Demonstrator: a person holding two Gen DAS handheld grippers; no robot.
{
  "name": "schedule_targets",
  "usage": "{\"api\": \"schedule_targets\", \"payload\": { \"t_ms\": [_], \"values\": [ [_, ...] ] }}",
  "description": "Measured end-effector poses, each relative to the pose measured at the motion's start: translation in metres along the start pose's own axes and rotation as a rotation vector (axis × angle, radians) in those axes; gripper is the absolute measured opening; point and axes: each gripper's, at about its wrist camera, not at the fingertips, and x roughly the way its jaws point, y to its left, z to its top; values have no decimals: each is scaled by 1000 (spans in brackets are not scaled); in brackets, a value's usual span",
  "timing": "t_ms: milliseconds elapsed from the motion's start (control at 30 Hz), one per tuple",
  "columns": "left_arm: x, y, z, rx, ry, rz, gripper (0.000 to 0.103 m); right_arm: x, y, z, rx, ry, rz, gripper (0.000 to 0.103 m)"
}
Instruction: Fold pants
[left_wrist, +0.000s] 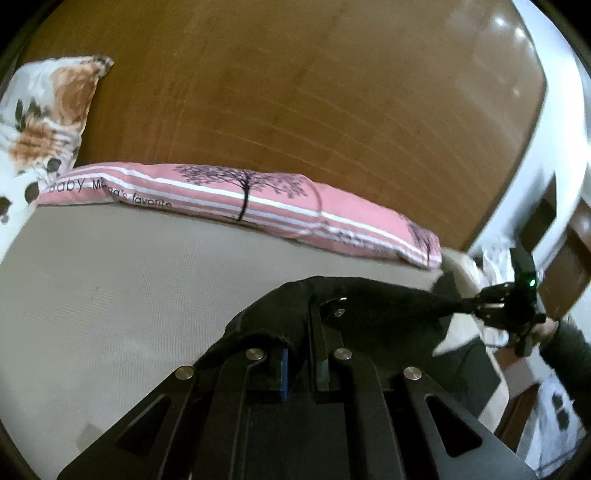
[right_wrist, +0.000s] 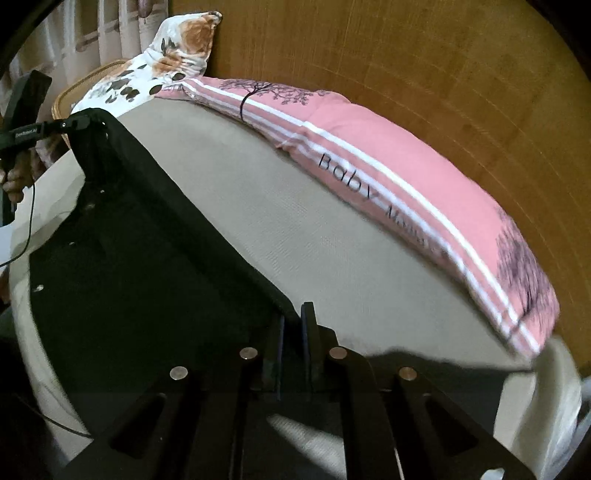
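The black pants (right_wrist: 122, 258) hang stretched between my two grippers above a beige mattress (right_wrist: 295, 229). My left gripper (left_wrist: 299, 317) is shut on one corner of the pants (left_wrist: 369, 306), with the cloth bunched over its fingers. My right gripper (right_wrist: 293, 314) is shut on the other corner. Each gripper shows in the other's view: the right one (left_wrist: 476, 306) pinches the cloth at the right edge of the left wrist view, and the left one (right_wrist: 79, 122) holds the far corner at the upper left of the right wrist view. The taut top edge runs between them.
A pink striped pillow (left_wrist: 240, 195) lies along the wooden headboard (left_wrist: 295, 92), also in the right wrist view (right_wrist: 406, 192). A floral pillow (left_wrist: 40, 118) sits at the bed's corner. A white cabinet (left_wrist: 554, 129) stands to the right. A cable (right_wrist: 29, 221) hangs from the left gripper.
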Motion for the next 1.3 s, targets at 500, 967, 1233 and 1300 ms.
{"api": "schedule_targets", "payload": {
  "t_ms": [500,967,1233,1300],
  "values": [
    [-35,-25,-128,212,254,69,10,-48,101,-141,217,11,54,5],
    [-27,-45,-176,348,306,250,19,0,129,-188,372,114,29,9],
    [-28,-63,-188,411,332,397,30,-1,131,-193,452,85,9,12],
    [-27,-66,-190,430,339,434,30,-2,131,-191,456,84,2,14]
  ]
}}
